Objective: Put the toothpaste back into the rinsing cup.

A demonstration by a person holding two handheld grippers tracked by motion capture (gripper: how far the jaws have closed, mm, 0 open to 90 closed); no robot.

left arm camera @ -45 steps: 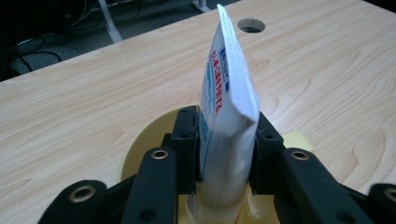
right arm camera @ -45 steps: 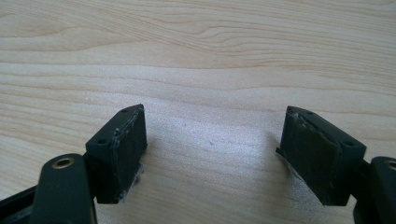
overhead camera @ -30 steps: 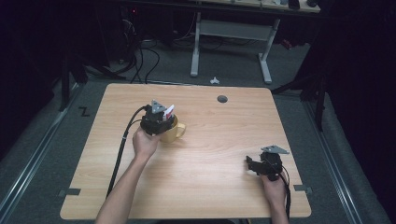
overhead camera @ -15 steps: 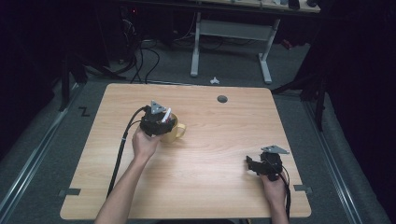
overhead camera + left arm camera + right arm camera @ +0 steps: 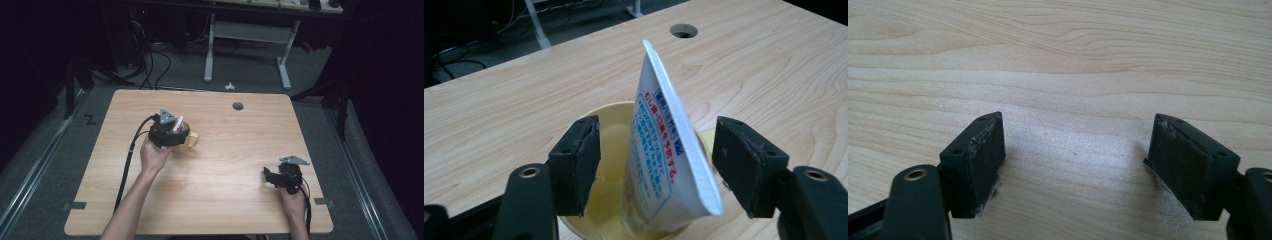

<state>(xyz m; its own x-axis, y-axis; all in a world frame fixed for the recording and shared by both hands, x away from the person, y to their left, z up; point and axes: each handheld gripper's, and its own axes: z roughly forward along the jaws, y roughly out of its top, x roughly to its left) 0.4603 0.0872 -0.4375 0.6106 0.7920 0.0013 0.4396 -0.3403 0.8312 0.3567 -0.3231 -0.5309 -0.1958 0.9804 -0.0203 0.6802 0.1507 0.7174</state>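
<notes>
White tube (image 5: 664, 155) upright in yellow cup (image 5: 611, 125); left gripper (image 5: 656, 165) fingers just opened, not touching; right gripper (image 5: 1078, 170) fingers open.

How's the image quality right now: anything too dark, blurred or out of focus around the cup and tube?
High view: table evenly lit, surroundings dark; cup small and half hidden behind the left gripper. Left gripper view: tube sharp, its print legible; pads slightly soft; mild sheen inside the cup. Right gripper view: wood grain clear, soft glare between the right gripper jaws.
</notes>
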